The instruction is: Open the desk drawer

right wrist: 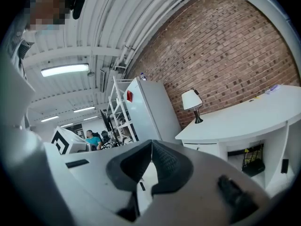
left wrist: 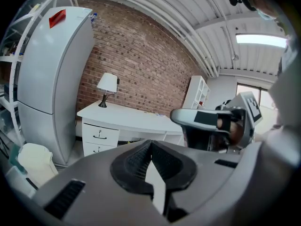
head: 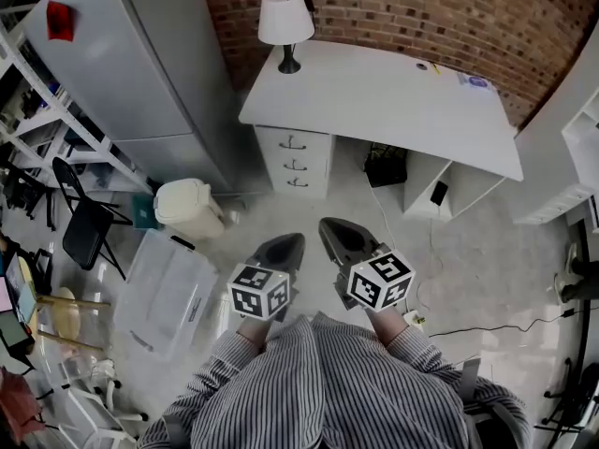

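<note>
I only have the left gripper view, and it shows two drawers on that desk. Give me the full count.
Observer: The head view shows three drawers, stacked under the lamp end of the desk.
Operator: Now report the right tongs.
Observer: The right tongs are shut, with nothing between them.
Operator: Tell me what's on the floor to my left.
Observer: A clear plastic storage box lies there, short of the desk.

We counted one white desk (head: pixel 393 101), three drawers (head: pixel 292 142) (head: pixel 295 165) (head: pixel 298 182), one table lamp (head: pixel 285 21), one fridge (head: pixel 131 64), one folding chair (head: pixel 86 223), and two grippers (head: pixel 294 241) (head: pixel 328 226).
</note>
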Demonstrator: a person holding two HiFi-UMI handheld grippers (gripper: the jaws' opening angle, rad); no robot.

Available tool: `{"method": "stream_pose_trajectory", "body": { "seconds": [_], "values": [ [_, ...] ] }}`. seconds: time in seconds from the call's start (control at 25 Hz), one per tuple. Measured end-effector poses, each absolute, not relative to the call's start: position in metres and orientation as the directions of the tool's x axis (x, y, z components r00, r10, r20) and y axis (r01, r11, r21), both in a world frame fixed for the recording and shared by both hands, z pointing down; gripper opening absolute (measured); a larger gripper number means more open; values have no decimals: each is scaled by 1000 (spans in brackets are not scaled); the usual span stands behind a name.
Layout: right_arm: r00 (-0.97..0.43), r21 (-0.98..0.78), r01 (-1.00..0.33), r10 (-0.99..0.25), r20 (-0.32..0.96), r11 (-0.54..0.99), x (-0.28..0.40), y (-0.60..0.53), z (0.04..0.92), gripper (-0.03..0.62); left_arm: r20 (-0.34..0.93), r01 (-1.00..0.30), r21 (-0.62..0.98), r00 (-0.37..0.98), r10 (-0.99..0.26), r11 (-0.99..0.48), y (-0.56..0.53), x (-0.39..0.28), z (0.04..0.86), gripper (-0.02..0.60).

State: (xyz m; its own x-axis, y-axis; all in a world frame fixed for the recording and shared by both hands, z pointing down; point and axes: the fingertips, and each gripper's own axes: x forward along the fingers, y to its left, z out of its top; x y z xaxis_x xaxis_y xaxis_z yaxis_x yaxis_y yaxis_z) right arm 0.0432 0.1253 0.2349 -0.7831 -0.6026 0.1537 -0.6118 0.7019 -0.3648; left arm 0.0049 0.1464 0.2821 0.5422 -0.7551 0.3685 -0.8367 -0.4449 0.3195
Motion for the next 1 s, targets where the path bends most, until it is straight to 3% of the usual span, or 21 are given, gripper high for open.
{"method": "stream_pose_trajectory", "body": {
  "seconds": [0.6, 1.0],
  "values": [
    [-775, -375, -630, -582, 245, 680, 14, 83, 259, 17, 401, -812, 406, 571, -716, -420, 121, -17, 304, 12],
    [-815, -415, -578, -528, 239, 703, -7, 27, 263, 17, 421, -835, 418, 527, -738, -358, 76, -36, 305, 12]
  ]
}}
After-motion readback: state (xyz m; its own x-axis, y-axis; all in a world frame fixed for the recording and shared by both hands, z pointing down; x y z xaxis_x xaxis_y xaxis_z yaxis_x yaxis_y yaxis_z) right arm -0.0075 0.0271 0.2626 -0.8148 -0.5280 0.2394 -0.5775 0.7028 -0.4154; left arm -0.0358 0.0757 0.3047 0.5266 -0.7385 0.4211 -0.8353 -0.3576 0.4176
